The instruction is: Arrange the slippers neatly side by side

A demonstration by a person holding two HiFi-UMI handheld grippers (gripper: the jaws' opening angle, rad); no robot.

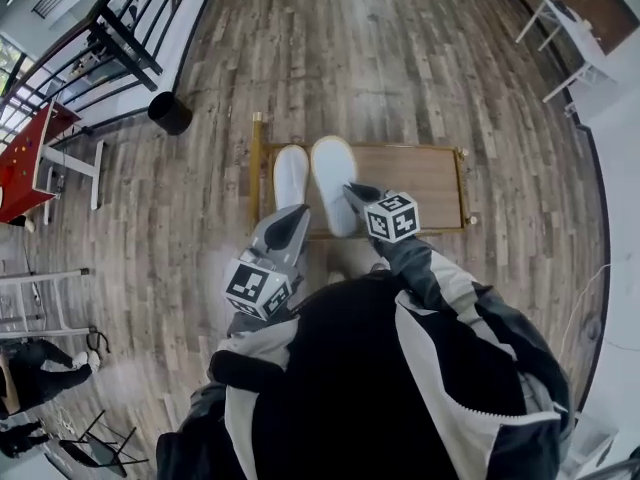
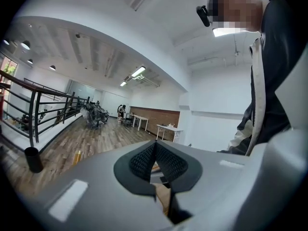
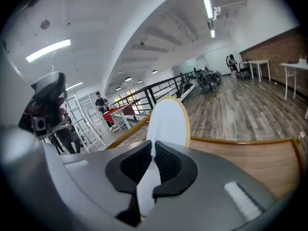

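The right-hand slipper (image 1: 333, 173) is clamped at its heel end by the right gripper (image 1: 352, 194), the jaws pinched tight on the white edge. The left gripper (image 1: 293, 223) is held low over the near end of the other slipper (image 1: 291, 173), jaws together, nothing between them.

To do this step well, the gripped slipper should be set down flat and parallel to its partner, toes brought level, with only a narrow gap left between the two. The clamp is best let go only once the sole is judged to be resting fully, otherwise the slipper could be tipped or skewed. The neighbouring slipper should not be nudged on the way.

Both slippers are carried by the low wooden tray (image 1: 425, 178), grouped at its left end, just beside each other; the rest of it is bare wood. A black bin (image 1: 170, 114) is seen well apart on the floor; its contents cannot be made out.
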